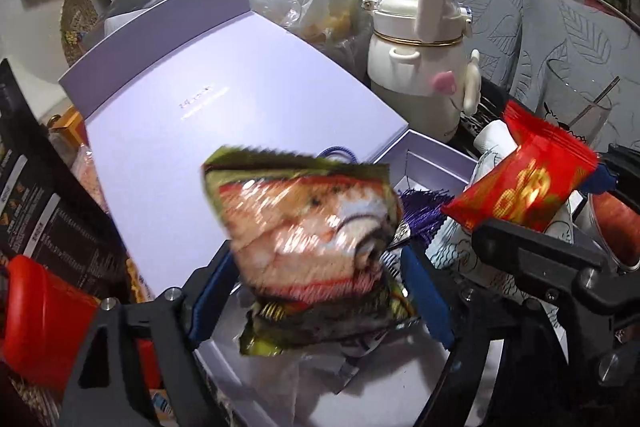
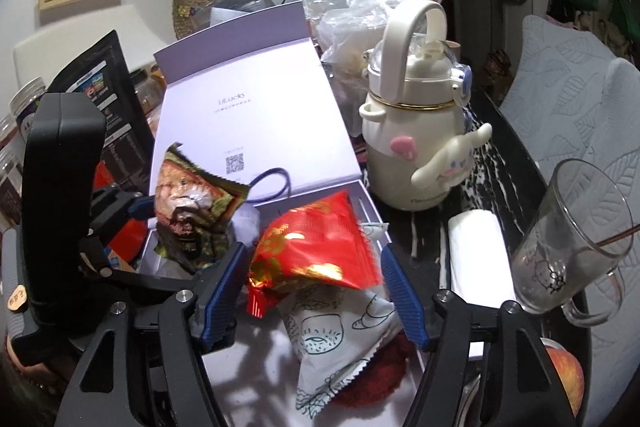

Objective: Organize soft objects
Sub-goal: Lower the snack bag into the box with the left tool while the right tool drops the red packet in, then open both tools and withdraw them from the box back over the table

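Your left tool [image 1: 316, 267] and right tool [image 2: 316, 291] both hang over the open lilac box [image 2: 372, 205], the landmark for everything here. Each tool's jaws stand apart and press on nothing. Between the left tool's jaws a green-edged snack packet [image 1: 304, 235] appears blurred, above the box floor. Between the right tool's jaws a red packet [image 2: 316, 251] sits free of both pads, resting on a white printed packet [image 2: 340, 327] already inside the box.

Judging from this, the task is well under way: several soft packets lie in the box, and these two seem to be landing in it. Whether more soft things wait outside the box cannot be told.

The box's raised lid [image 2: 256, 99] stands behind it like a wall. Just beside the box's right wall stands a cream kettle-shaped bottle [image 2: 416, 131]; further right, a glass mug [image 2: 576, 243] sits near the desk [image 2: 500, 155] edge. Left of the box, dark cartons [image 2: 116, 99] crowd close. Open room lies mostly upward and back toward you.
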The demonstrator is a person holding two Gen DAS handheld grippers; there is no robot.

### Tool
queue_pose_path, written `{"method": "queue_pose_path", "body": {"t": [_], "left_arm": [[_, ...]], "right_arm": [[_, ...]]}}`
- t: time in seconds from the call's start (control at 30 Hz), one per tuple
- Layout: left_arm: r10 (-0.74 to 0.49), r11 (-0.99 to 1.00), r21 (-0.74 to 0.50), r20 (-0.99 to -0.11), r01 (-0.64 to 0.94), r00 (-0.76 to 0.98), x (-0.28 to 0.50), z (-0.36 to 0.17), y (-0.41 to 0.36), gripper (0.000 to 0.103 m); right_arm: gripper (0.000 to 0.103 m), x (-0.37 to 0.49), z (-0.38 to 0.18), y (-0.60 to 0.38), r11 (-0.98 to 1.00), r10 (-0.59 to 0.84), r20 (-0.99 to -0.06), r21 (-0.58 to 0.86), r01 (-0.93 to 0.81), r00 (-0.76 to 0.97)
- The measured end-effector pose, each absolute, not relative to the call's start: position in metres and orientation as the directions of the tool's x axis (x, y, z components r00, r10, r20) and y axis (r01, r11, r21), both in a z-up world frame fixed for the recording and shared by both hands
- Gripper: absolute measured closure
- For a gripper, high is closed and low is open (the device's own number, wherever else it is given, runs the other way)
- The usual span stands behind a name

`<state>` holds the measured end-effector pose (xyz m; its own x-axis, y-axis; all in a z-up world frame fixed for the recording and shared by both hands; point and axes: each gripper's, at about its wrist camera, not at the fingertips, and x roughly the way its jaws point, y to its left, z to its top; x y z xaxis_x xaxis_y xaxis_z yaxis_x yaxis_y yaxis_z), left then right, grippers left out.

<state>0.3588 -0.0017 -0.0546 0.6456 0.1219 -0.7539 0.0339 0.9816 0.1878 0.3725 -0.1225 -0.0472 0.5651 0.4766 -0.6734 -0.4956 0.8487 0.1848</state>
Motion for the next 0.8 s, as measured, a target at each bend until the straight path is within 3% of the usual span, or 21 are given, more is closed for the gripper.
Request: {"method": "queue_pose_path", "body": {"t": [0.5, 0.8], "left_arm": [[0.085, 0.993, 0.118, -0.731, 0.003, 0.677, 0.323, -0.017, 0.024, 0.021], [0.054, 0.998, 0.066, -0.661, -0.013, 0.748, 0.287, 0.034, 0.029, 0.021]], "right_arm": [[0.026, 0.349, -0.024, -0.117, 0.86, 0.457, -0.665, 0.16, -0.485, 0.59], [0.026, 0.305, 0.026, -0.115, 0.884, 0.373, -0.62, 0.012, -0.467, 0.69]]}}
